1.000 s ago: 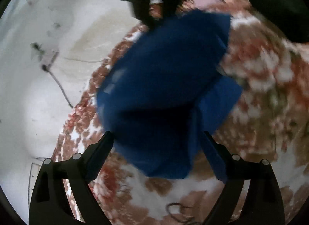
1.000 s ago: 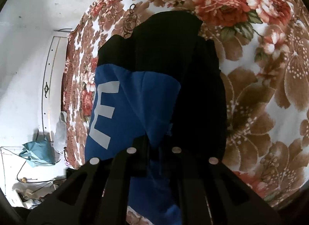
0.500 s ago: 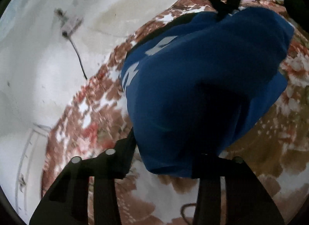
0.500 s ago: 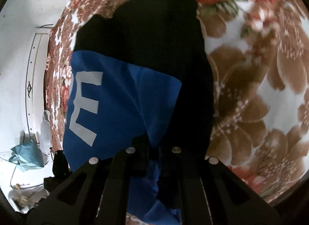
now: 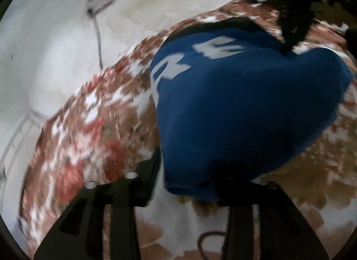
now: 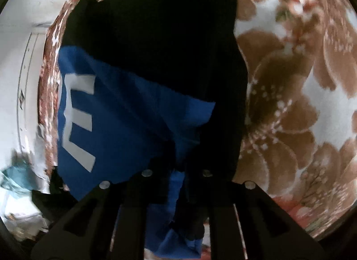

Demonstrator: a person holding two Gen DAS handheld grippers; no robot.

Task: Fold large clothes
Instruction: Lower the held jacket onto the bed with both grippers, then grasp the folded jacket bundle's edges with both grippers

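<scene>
A large blue and black garment (image 5: 245,108) with white letters lies on a floral bedspread (image 5: 84,126). In the left wrist view my left gripper (image 5: 189,179) is shut on the garment's near blue edge, which bulges up in front of it. My right gripper shows at the far top of that view (image 5: 292,25), at the garment's far end. In the right wrist view the garment (image 6: 125,126) hangs blue with a white E, its upper part black. My right gripper (image 6: 178,170) is shut on a bunched edge of it.
The floral bedspread (image 6: 301,103) covers the bed. A white wall with a cable and socket (image 5: 98,7) rises beyond the bed. Left of the bed lie the floor, a white panel (image 6: 24,81) and a teal cloth (image 6: 15,177).
My left gripper went from open to shut on the blue edge. The garment has spread, so more white letters show. The right gripper kept its hold as the garment shifted closer.
</scene>
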